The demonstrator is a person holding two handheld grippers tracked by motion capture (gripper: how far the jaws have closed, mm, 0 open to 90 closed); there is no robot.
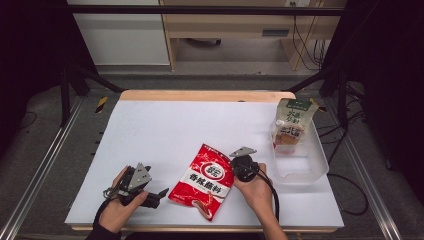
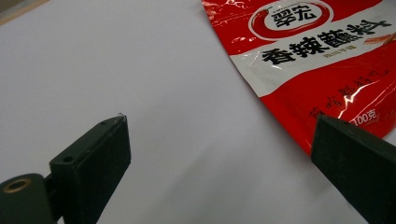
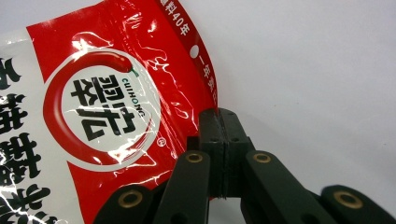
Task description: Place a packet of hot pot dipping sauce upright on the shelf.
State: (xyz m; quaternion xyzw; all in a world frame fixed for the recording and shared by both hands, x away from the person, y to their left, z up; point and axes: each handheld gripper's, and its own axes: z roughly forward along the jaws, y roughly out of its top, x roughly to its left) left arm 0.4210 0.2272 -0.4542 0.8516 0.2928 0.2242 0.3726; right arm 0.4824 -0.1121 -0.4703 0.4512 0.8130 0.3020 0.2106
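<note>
Clear bin (image 1: 312, 165) holds one upright green pouch (image 1: 292, 125).

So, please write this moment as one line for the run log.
right gripper: shut on red packet edge | left gripper: open, beside packet | clear bin: green pouch inside

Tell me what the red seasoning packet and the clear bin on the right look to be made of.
Red seasoning packet: apparently thin glossy plastic film, since it shows crinkles and bright glare streaks in the right gripper view; the right gripper pinches its edge flat.
Clear bin: likely rigid transparent plastic, because the white table shows through its walls. Whether either has another layer inside cannot be told.
</note>
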